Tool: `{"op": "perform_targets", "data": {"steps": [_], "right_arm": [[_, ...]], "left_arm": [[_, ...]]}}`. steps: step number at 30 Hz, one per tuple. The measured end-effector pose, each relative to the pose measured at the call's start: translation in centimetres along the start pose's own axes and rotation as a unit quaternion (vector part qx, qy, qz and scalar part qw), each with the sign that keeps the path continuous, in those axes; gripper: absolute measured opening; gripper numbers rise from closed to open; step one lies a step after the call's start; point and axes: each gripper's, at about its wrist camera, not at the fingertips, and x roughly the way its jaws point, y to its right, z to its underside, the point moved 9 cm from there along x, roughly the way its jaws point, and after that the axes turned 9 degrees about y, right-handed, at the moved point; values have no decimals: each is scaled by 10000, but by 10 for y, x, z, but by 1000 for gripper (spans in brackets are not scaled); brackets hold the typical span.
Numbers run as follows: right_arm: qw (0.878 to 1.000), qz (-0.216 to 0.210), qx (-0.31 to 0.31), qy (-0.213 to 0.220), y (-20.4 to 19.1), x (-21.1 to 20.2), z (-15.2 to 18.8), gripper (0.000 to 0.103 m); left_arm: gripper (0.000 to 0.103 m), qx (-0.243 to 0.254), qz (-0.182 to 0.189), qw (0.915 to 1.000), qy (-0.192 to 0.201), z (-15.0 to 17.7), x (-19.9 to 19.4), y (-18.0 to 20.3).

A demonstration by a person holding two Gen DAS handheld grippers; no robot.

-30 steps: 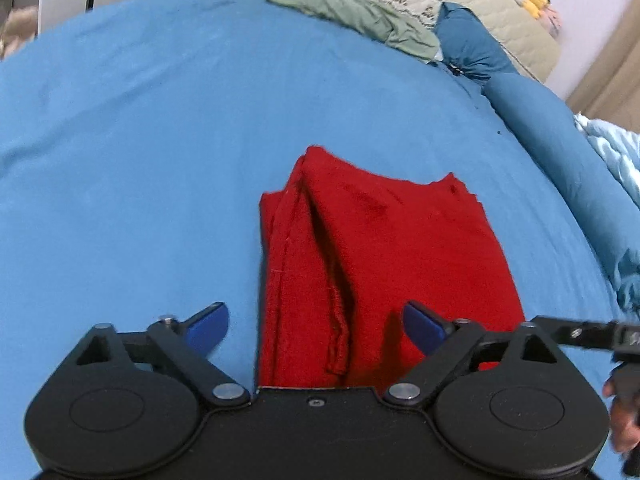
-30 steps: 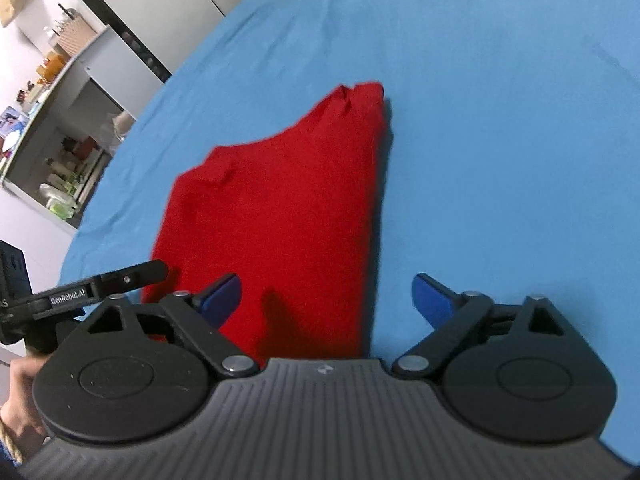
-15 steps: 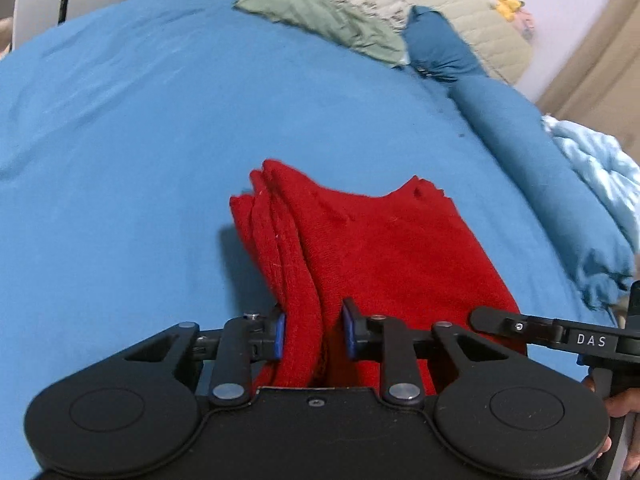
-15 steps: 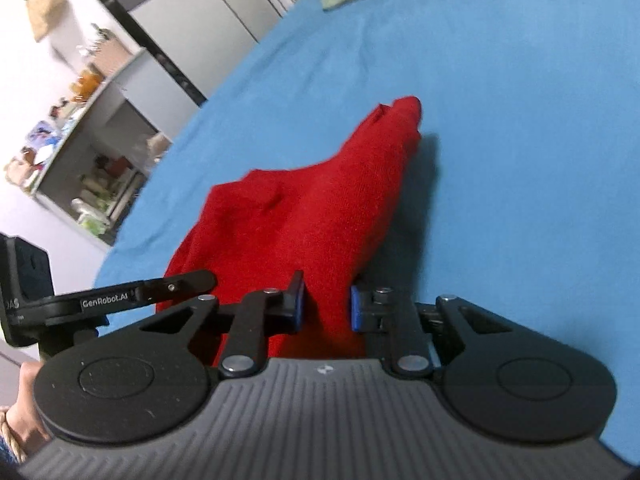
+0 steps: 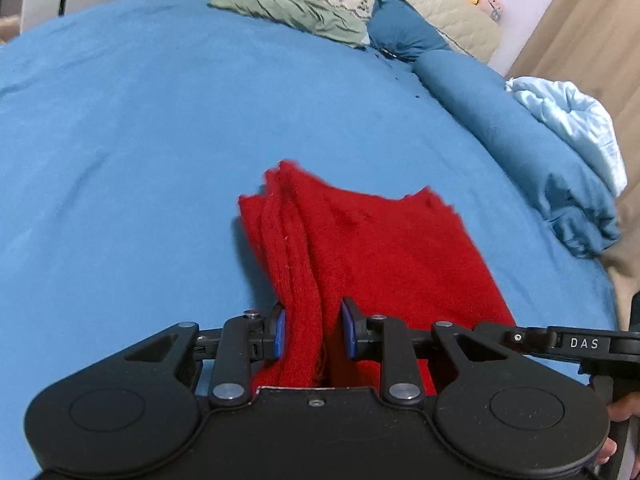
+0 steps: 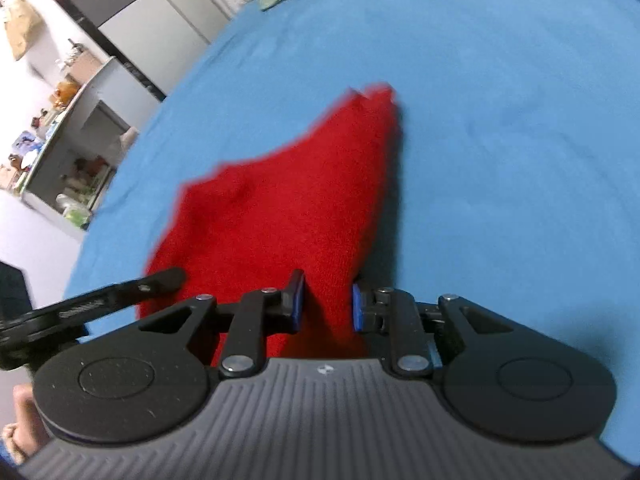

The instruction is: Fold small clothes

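Both grippers are clamped on the cloth now. The left gripper [image 5: 312, 334] has its blue-padded fingers [image 5: 279, 334] closed on the bunched left edge of the red, fuzzy, already-folded garment [image 5: 384, 256], several layers stacked between the pads. Over in the right wrist view, the right gripper [image 6: 327, 307] has done the same on the garment's [image 6: 280, 216] right edge, and its jaws have only just been easing a touch wider around that thick wad, cloth between them throughout.

The garment lies in the middle of the blue bedsheet [image 5: 160, 140], its near end raised into the two grips, its far corners trailing toward the headboard. One grip per near corner looks deliberate: with both edges held level, the near end can likely be carried over the far end without the layers sliding apart.

Well away at the head of the bed sit a crumpled sage-green garment [image 5: 288, 12], probably waiting its turn, and a dark blue pillow [image 5: 404, 34]. The right view is blurred, so finer detail of that grip cannot be told.
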Motion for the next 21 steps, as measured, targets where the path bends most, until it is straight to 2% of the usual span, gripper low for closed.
{"op": "perform_targets", "data": {"steps": [2, 4, 5, 6, 7, 8, 9, 12, 16, 21], "right_arm": [[9997, -103, 127, 171, 5, -1, 4, 41], [9996, -102, 116, 224, 4, -4, 4, 50], [9996, -20, 25, 267, 1, -7, 3, 56], [9995, 35, -96, 311, -2, -11, 2, 73], [9989, 92, -237, 400, -4, -19, 1, 90], [9974, 203, -396, 560, -7, -27, -2, 96], [9960, 294, -514, 675, -9, -33, -7, 100], [9899, 737, -908, 795, -4, -40, -12, 100], [9803, 1346, -1328, 574, 18, -29, 0, 99], [9770, 1434, -1483, 539, 26, -19, 11, 100]], "left_arm": [[31, -38, -21, 10000, 49, -3, 0, 1], [33, 58, -106, 9999, 111, -8, -5, 4], [40, 179, -195, 9994, 205, -11, -13, 3], [56, 319, -302, 9986, 304, -13, -20, 2], [65, 448, -405, 9974, 396, -16, -27, -1], [78, 584, -518, 9957, 509, -19, -32, -2], [80, 708, -593, 9941, 572, -18, -36, -4], [80, 1085, -854, 9895, 427, -6, -29, -11], [80, 1455, -1173, 9823, 123, 21, -10, -26], [81, 1412, -1202, 9826, 121, 27, -6, -32]]}}
